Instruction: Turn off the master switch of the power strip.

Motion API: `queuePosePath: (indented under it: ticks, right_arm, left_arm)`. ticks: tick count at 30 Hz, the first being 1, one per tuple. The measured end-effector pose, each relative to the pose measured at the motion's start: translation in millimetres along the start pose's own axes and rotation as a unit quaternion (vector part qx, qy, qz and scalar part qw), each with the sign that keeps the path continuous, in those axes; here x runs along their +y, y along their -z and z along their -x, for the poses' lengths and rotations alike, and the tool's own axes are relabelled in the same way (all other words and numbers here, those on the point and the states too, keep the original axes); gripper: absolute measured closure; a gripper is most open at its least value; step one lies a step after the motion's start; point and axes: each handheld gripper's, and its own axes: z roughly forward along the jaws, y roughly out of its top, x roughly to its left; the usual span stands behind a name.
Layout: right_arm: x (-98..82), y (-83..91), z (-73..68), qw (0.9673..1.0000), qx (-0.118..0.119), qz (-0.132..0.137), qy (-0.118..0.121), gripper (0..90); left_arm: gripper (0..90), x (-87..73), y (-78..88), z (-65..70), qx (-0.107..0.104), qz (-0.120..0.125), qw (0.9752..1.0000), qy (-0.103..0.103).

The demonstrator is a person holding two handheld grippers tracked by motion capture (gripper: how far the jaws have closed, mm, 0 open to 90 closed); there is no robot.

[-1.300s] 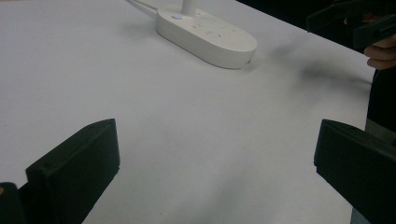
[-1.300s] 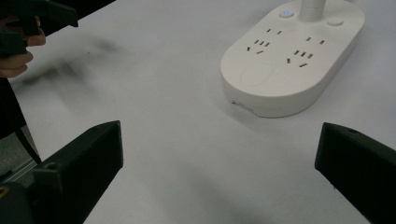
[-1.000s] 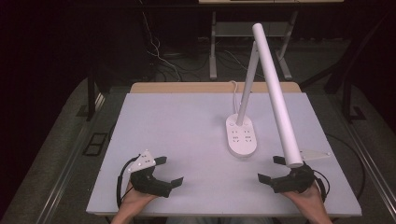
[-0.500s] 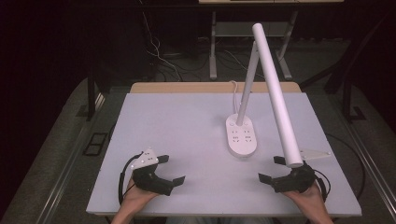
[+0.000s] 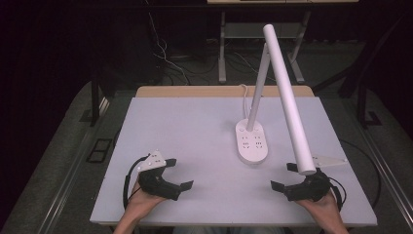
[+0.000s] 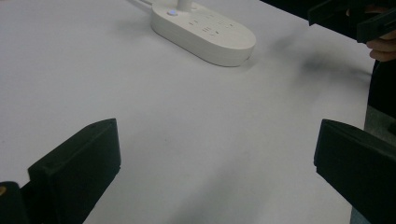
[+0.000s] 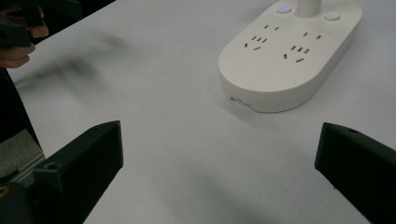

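Item one, far left: my left gripper (image 5: pixel 178 173), resting low at the near-left corner of the table (image 5: pixel 185 131). Jaws spread wide with nothing between them; its own view shows bare white tabletop in the gap. I judge it is parked here, angled toward the middle, so it has a clear run at the lamp.

Item two, centre: the table itself, a pale sheet on a wooden board, bare except for the lamp and my two tools.

Item three, right of centre: the desk lamp base (image 5: pixel 252 141), a white oval slab with socket holes on its top face and a small lit button (image 6: pixel 172 12) near the stem. It sits flat on the table, well apart from both grippers, with its cord running off the far edge. The thin stem (image 5: pixel 256 92) rises from the far end of the base, leaning away and to the right.

Item four: the lamp head (image 5: pixel 288 97), a long white tube hinged at the top of the stem and slanting down toward me. Its free end hangs just above my right gripper, seemingly not touching it. That low end is likely the handiest place to take hold if the head is to be repositioned.

Item five, far right: my right gripper (image 5: pixel 285 176), near the front edge, jaws fully apart and empty, pointed inward at the base (image 7: pixel 289 56).
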Motion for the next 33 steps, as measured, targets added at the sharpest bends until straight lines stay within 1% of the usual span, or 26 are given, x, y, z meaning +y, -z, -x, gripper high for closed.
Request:
queuePosePath:
  ticks: [1, 7, 11, 23, 24, 29, 33]
  right_arm:
    - [0.0, 0.0, 0.0, 1.0000, 0.000, 0.000, 0.000, 0.3]
    - [-0.3, 0.4, 0.5, 1.0000, -0.001, 0.002, 0.002, 0.3]
    - [-0.4, 0.7, 0.4, 1.0000, -0.002, 0.002, 0.003, 0.3]
    - [-1.0, 0.7, 0.5, 1.0000, -0.001, -0.001, 0.002, 0.4]
    - [-1.0, 0.5, 0.3, 1.0000, 0.000, -0.002, 0.002, 0.4]
    - [-1.2, 0.6, 0.8, 1.0000, -0.001, -0.001, 0.004, 0.3]
    - [-1.4, 1.1, 1.4, 1.0000, -0.001, -0.001, 0.003, 0.3]
  left_arm:
    - [0.0, 0.9, -0.3, -0.3, -0.001, -0.003, 1.0000, -0.002]
    - [0.0, 4.5, -5.2, -1.6, -0.003, -0.003, 1.0000, -0.002]
    - [0.0, 9.9, -7.0, -3.5, -0.003, -0.005, 1.0000, -0.004]
    - [0.0, 21.7, -15.9, -10.4, -0.012, -0.015, 0.9998, -0.001]
    - [0.0, 23.3, -16.5, -11.3, -0.013, -0.019, 0.9997, -0.005]
    - [0.0, 31.7, -21.3, -11.7, -0.017, -0.022, 0.9996, -0.009]
    - [0.0, 39.2, -25.0, -12.7, -0.020, -0.029, 0.9993, -0.016]
